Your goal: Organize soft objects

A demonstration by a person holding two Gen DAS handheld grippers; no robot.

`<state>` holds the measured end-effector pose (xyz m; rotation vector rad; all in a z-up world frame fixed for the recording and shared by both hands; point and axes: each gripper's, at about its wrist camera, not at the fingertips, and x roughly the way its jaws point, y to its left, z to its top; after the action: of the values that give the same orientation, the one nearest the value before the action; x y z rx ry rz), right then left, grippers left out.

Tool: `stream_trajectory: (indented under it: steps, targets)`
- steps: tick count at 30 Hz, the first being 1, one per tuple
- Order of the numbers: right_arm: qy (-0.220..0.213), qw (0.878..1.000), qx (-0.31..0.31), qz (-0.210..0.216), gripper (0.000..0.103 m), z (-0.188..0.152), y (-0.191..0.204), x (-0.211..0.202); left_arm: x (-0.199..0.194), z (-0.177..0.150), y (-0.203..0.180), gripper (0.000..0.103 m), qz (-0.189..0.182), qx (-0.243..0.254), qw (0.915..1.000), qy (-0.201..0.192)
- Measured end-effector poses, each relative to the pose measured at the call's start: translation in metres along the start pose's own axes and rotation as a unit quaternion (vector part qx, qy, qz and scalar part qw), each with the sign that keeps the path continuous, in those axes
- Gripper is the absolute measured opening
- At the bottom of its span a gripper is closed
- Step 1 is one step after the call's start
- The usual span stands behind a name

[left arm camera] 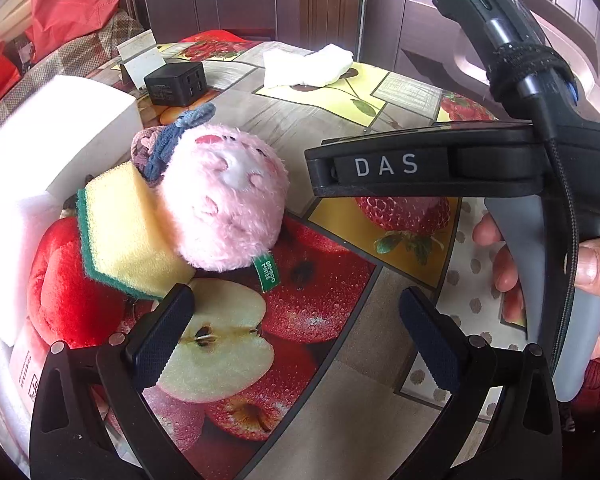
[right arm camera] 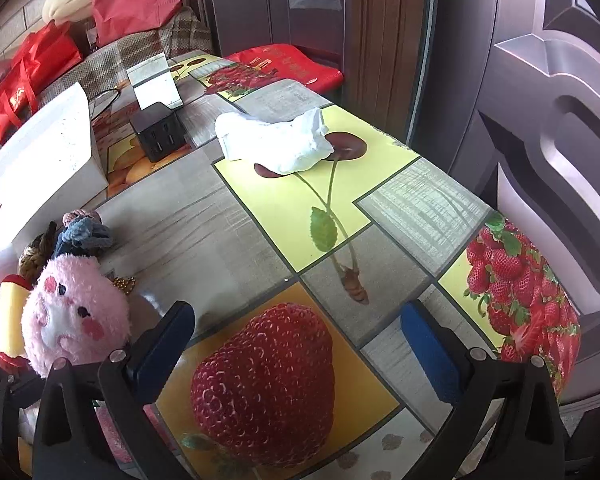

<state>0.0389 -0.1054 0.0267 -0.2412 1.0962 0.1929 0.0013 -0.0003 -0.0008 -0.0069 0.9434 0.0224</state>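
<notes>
Mostly gathered, I judge: plush (left arm camera: 224,200), sponge (left arm camera: 128,236) and scrunchie (left arm camera: 180,140) sit together at the table's (right arm camera: 228,216) left edge. A white cloth (right arm camera: 276,144) lies apart, far right (probably next). Left gripper (left arm camera: 296,336) and right gripper (right arm camera: 300,344) both gape, holding nothing.

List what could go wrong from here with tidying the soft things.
1. The round pink plush toy leans on the yellow-and-green sponge; grabbing either may tumble the pile.
2. The crumpled white cloth lies far off, near the table edge.
3. The open right gripper sits close to the open left gripper; they might collide.
</notes>
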Motion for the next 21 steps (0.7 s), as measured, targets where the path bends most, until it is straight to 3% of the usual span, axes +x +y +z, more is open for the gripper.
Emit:
stream_trajectory:
  steps: [21]
  targets:
    - [0.005,1.000,-0.013,-0.007,0.103,-0.0009,0.0034,0.0014,0.0001,0.0001,0.0001,0.102,0.000,0.000,1.0000,0.000]
